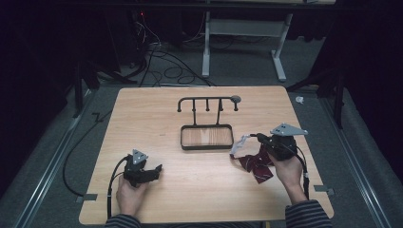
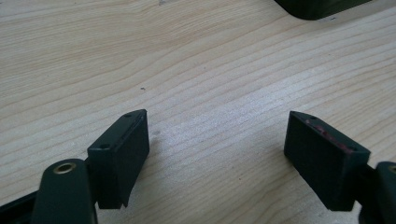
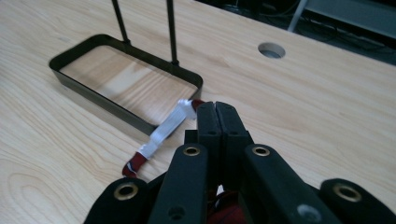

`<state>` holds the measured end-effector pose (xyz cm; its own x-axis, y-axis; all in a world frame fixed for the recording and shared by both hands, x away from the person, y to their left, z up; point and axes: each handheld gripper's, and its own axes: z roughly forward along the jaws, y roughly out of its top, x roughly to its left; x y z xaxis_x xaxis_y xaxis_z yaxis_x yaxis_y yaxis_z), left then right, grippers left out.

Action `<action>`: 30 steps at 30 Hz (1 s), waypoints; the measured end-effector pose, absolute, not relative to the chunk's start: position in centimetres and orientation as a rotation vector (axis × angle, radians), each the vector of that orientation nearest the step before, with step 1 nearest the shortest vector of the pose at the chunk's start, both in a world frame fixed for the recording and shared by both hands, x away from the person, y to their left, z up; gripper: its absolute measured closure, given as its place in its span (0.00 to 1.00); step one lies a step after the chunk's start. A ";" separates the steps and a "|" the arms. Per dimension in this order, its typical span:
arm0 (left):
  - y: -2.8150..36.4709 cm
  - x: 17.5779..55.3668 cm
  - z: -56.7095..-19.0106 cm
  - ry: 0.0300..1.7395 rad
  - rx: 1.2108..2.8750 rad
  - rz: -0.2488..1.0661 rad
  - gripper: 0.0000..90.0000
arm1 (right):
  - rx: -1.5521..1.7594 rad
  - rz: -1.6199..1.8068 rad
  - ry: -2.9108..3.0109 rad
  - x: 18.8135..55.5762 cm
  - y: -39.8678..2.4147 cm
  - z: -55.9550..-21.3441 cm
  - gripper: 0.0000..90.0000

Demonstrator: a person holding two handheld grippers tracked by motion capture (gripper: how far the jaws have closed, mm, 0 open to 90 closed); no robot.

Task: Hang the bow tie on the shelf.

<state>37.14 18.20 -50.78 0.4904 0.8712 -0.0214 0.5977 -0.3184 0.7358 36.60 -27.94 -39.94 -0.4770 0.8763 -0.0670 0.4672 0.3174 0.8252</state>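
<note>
A dark red bow tie (image 1: pixel 256 167) with a white strap (image 1: pixel 239 144) hangs just over the table's right half, one end trailing on the wood. My right gripper (image 1: pixel 255 137) is shut on it. In the right gripper view the jaws (image 3: pixel 216 106) are pressed together, the strap (image 3: pixel 166 128) runs out from their tip, and red cloth shows beneath them. A black wire rack with a hook bar (image 1: pixel 207 99) stands on a shallow tray (image 1: pixel 206 147) at the table's middle. My left gripper (image 1: pixel 154 169) rests low at the front left, jaws wide open (image 2: pixel 217 126) over bare wood.
The tray's rim (image 3: pixel 126 112) lies just left of the strap, with two thin uprights behind it. A round hole (image 3: pixel 271 50) sits in the tabletop at the far right. Cables and a desk frame (image 1: pixel 244 33) are on the floor beyond the table.
</note>
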 end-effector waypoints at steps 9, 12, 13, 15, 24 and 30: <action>18.2 37.1 -50.8 1.206 2.039 0.505 0.25 | 1.116 1.085 2.083 36.1 -26.7 -38.3 1.00; 18.2 37.1 -50.8 1.207 2.036 0.503 0.25 | 1.101 1.093 2.086 36.0 -26.4 -37.9 1.00; 18.2 37.1 -50.8 1.207 2.037 0.503 0.25 | 1.096 1.102 2.085 36.0 -26.3 -37.8 1.00; 18.2 37.1 -50.8 1.207 2.038 0.504 0.25 | 1.086 1.109 2.086 35.9 -26.2 -37.6 1.00; 18.2 37.1 -50.8 1.207 2.037 0.504 0.25 | 1.049 1.145 2.100 35.9 -25.3 -36.8 1.00; 18.2 37.1 -50.8 1.206 2.038 0.504 0.25 | 1.020 1.158 2.115 36.0 -24.4 -36.3 1.00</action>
